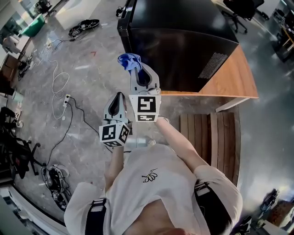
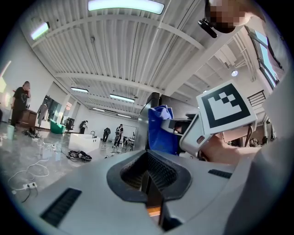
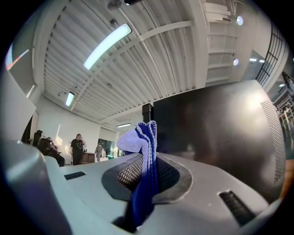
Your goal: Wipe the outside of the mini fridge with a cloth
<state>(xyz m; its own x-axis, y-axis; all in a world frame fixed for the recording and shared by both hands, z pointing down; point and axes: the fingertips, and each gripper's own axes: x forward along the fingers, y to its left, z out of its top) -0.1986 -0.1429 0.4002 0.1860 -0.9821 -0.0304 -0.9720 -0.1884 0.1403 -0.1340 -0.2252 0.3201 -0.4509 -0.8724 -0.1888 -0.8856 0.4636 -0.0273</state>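
Observation:
The black mini fridge (image 1: 183,41) stands on a wooden platform (image 1: 234,78) ahead of me. In the right gripper view its dark side (image 3: 216,124) fills the right half. My right gripper (image 1: 136,69) is shut on a blue cloth (image 1: 129,61), held up just left of the fridge's near corner, apart from it. The cloth (image 3: 144,156) stands bunched between the pads. My left gripper (image 1: 119,96) hangs lower and to the left, shut with nothing in it (image 2: 149,176). From the left gripper view I see the cloth (image 2: 161,128) and the right gripper's marker cube (image 2: 225,108).
A slatted wooden pallet (image 1: 206,133) lies right of me. White and black cables (image 1: 59,85) and a power strip (image 1: 66,98) run over the grey floor on the left. Office chairs (image 1: 239,9) stand behind the fridge. Several people (image 2: 20,98) stand far off.

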